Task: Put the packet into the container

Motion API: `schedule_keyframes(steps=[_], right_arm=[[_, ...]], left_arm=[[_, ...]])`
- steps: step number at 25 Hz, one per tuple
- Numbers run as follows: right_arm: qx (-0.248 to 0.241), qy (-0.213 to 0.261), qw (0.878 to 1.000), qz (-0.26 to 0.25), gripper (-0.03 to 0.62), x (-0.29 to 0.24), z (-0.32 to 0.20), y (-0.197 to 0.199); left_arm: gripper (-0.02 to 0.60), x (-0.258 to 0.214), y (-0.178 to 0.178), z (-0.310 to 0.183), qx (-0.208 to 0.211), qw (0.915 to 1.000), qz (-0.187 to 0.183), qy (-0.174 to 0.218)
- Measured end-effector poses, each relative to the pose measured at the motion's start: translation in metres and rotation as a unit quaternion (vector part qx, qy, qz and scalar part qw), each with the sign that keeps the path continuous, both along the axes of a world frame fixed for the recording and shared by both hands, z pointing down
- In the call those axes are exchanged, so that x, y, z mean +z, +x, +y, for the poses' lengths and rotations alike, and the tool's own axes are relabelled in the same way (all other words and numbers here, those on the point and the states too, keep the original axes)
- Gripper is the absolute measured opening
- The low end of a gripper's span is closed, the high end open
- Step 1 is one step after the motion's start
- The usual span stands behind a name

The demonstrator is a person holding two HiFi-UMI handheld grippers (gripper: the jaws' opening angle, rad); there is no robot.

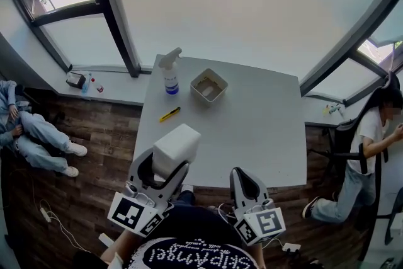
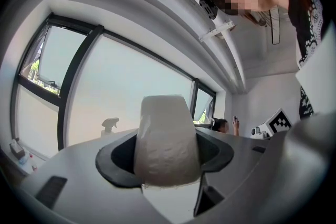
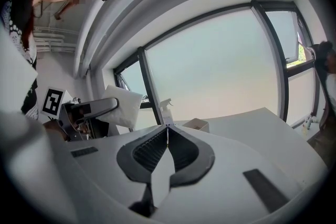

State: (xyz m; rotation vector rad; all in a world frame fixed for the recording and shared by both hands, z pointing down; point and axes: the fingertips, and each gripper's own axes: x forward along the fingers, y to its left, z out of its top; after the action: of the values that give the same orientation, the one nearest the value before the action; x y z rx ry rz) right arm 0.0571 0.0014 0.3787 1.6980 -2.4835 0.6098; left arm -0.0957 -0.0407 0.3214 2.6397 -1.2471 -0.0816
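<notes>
My left gripper [image 1: 165, 168] is shut on a white packet [image 1: 175, 150], held above the near left part of the white table [image 1: 252, 123]. In the left gripper view the packet [image 2: 167, 140] fills the space between the jaws. It also shows in the right gripper view as a white packet [image 3: 122, 106] at the left. The container [image 1: 209, 85], a small square beige box, stands open at the back middle of the table; in the right gripper view the container [image 3: 196, 124] is just beyond the jaws. My right gripper [image 1: 249, 186] is shut and empty at the table's near edge.
A spray bottle [image 1: 170, 72] stands left of the container. A yellow cutter [image 1: 169, 114] lies near the table's left edge. One person sits on the floor at the far left [image 1: 34, 135], another on a chair at the right [image 1: 368, 154]. Windows surround the table.
</notes>
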Motion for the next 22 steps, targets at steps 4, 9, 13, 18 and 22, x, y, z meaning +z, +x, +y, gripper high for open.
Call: schedule_keyframes(steps=[4,9,13,18,22], right_arm=[[0.006,-0.007,1.0,-0.004,0.015,0.005,0.001,-0.006],[0.017,-0.009,1.0,-0.001,0.015,0.005,0.005,-0.004],[0.013,-0.009,1.0,0.006,0.015,0.005,0.006,-0.004],[0.008,-0.014,1.0,0.004,0.015,0.008,0.005,-0.007],[-0.004,-0.015,1.0,0.005,0.015,0.009,0.001,-0.01]], left_arm=[[0.278,0.004,-0.005,-0.004,0.003,1.0,0.0,-0.003],[0.278,0.005,-0.006,-0.003,0.01,0.9999,0.003,-0.005],[0.278,0.005,-0.006,-0.001,0.01,0.9999,0.006,-0.006],[0.278,0.009,-0.01,0.0,0.002,1.0,0.002,-0.01],[0.278,0.01,-0.014,-0.001,-0.012,0.9999,-0.002,-0.012]])
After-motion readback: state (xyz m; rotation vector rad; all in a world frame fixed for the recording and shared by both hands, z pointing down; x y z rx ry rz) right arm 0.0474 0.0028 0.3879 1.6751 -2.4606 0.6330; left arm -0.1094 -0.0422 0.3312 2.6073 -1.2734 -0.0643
